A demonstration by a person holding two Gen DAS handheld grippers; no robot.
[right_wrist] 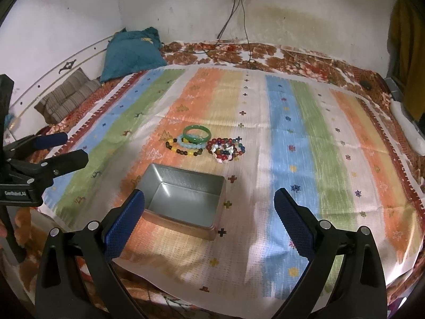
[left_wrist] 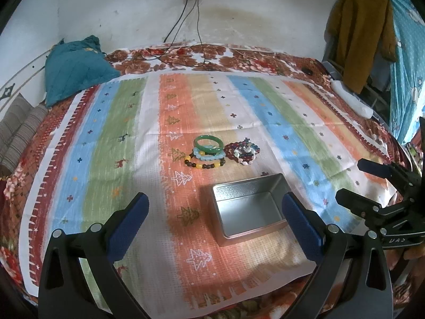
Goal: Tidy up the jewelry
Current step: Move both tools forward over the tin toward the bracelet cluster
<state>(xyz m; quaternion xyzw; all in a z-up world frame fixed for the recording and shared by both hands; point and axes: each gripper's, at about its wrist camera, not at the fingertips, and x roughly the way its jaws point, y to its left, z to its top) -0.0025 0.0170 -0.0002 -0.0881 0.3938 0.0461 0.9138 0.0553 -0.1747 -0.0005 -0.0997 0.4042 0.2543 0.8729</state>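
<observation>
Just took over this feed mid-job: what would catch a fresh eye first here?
The striped cloth covering the bed stands out first. At its centre lie two piles of jewelry: a green bangle on beaded bracelets, and a dark red bead cluster just to their right. Nearer the cameras sits an open, empty metal tin, with the left gripper and right gripper both open.

Green bangle (left_wrist: 208, 142): lying atop pale blue bead bracelet (left_wrist: 209, 155) and black-and-yellow bead bracelet (left_wrist: 204, 164). Multicoloured bead bracelets (left_wrist: 240, 152): heaped just beside. Rectangular silver tin (left_wrist: 249, 208): open, empty, upright, near the jewelry.
</observation>
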